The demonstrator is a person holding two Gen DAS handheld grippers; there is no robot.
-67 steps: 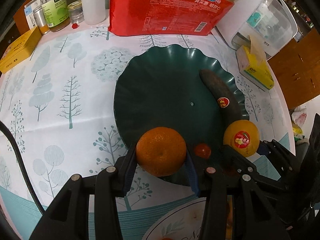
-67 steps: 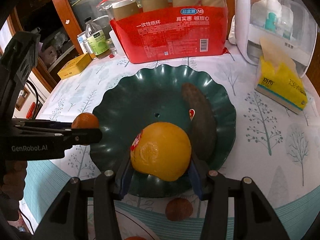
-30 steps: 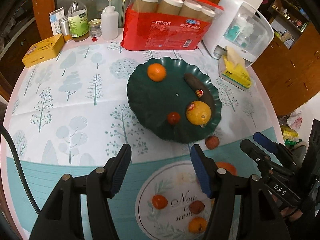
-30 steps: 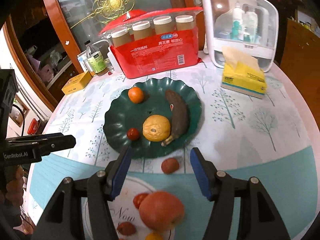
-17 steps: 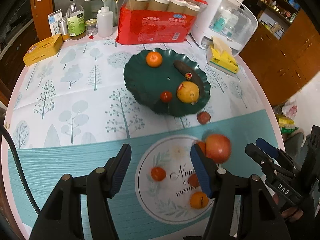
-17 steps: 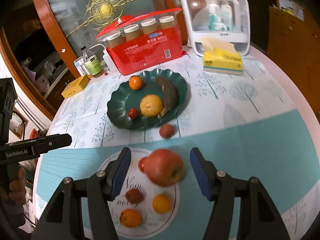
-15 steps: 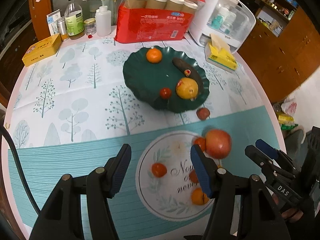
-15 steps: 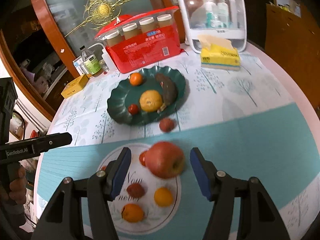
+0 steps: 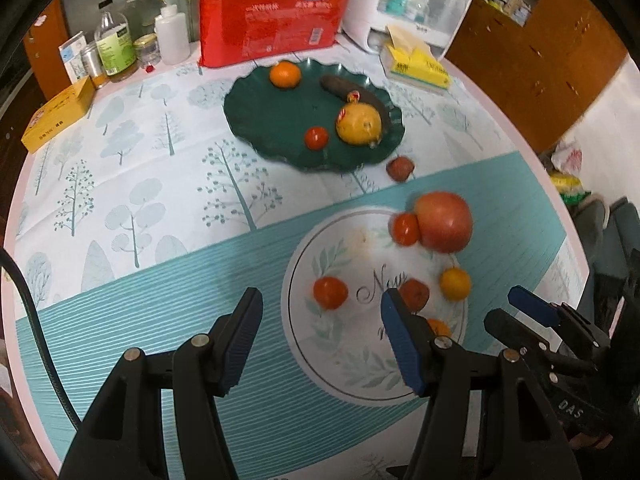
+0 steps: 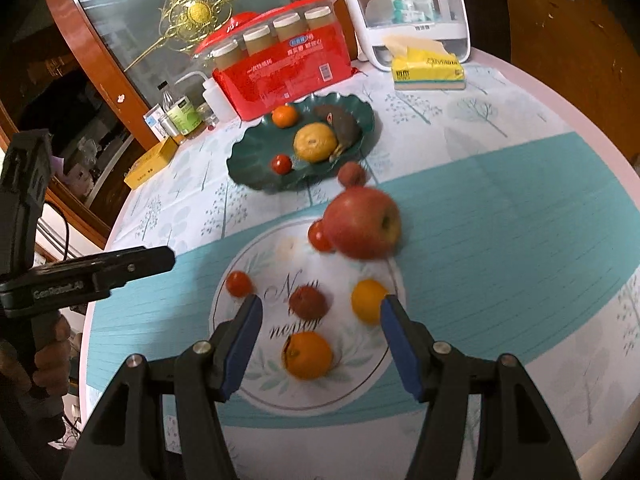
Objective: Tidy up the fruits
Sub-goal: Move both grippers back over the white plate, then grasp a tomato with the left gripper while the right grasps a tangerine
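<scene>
- Since two seconds ago both grippers have let go of their fruit and drawn back from the plate [image 9: 256, 128]: the orange [image 9: 285, 75] the left one held now lies at the plate's far edge, and the yellow citrus [image 9: 358, 124] the right one held lies on its right side against the dark banana [image 9: 360, 94].
- The table [image 9: 120, 184] bears a tree-print and teal cloth; the green plate sits far of centre, with a printed white circle [image 9: 360, 360] on the near side.
- The apple [image 10: 361, 227] lies on the far right rim of that circle, touching a small red tomato [image 10: 319, 237] on its left.
- Inside the circle lie a tangerine [image 10: 307, 355] nearest, a small yellow fruit [image 10: 369, 300] to the right, a dark red fruit [image 10: 307, 302] in the middle and a second tomato [image 10: 239, 283] to the left.
- Another dark red fruit [image 10: 352, 173] lies on the cloth just beside the plate's near right rim; a third tomato [image 10: 281, 164] is on the plate's near part.
- The left gripper [image 9: 322, 336] stands partly open and empty above the circle's left half.
- The right gripper [image 10: 320, 330] stands partly open and empty, above the tangerine and the dark red fruit.
</scene>
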